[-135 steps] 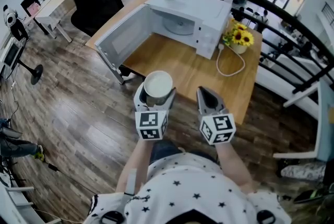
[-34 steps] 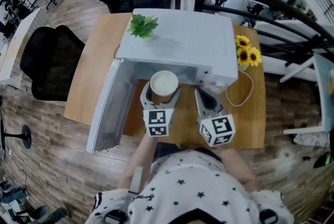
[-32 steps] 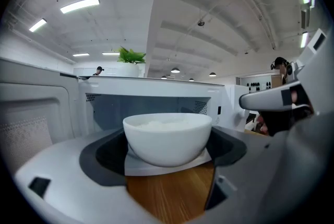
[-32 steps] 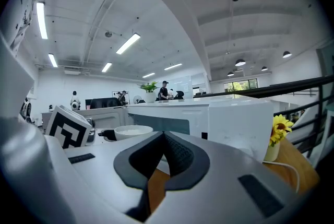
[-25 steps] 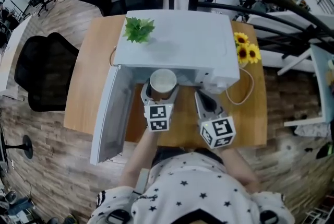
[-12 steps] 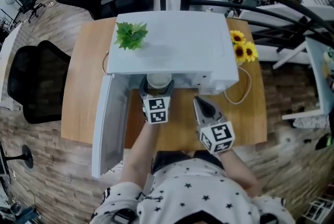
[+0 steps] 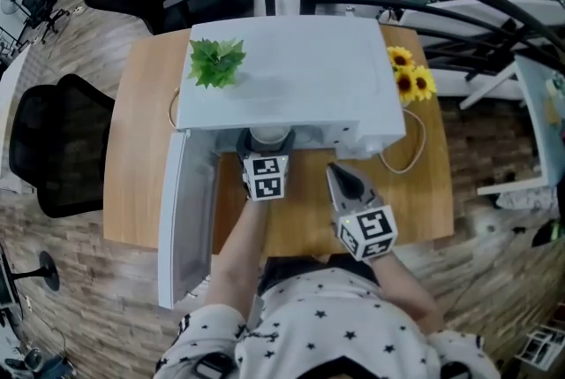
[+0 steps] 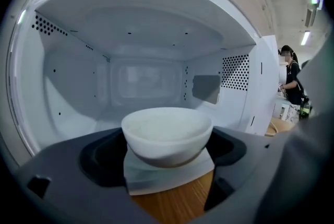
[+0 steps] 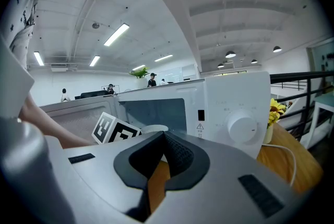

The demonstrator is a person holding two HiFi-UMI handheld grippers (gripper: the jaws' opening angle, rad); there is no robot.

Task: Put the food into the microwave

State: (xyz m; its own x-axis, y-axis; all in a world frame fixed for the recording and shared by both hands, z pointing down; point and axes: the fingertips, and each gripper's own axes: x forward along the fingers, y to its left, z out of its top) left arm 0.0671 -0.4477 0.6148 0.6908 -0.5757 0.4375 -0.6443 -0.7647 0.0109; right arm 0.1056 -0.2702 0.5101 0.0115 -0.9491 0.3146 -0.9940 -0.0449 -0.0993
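Gripping small white round bowl with left tool: jaws clamped on its two flanks, rim level.

Key relation: straight ahead along tool axis into cavity of white box microwave. Bowl at the microwave's mouth, just over its front sill, opening centred beyond it. From the head view, half tucked under the microwave's top front edge. Round bowl, so no long axis to line up.

Contents:
- Bowl: pale fill near rim, kind of food not readable.
- Microwave cavity: nothing seen against back or side walls; floor mostly hidden behind bowl.
- White microwave door swung wide on the microwave's left side, out of the path.

Right tool closed, nothing between jaws. Parked in front of the microwave's control panel, right of the opening, over light wooden desk. Left far nearer the opening, right idle.

Judgement: insertion step, mostly done. Remaining: push deeper toward the microwave's centre, lower, let go, back out. Side and ceiling clearance looks ample. Main risk is releasing too close to the sill and tipping the bowl.

Off-task: green leafy sprig on top of the microwave, yellow sunflowers and white cable at the microwave's right.
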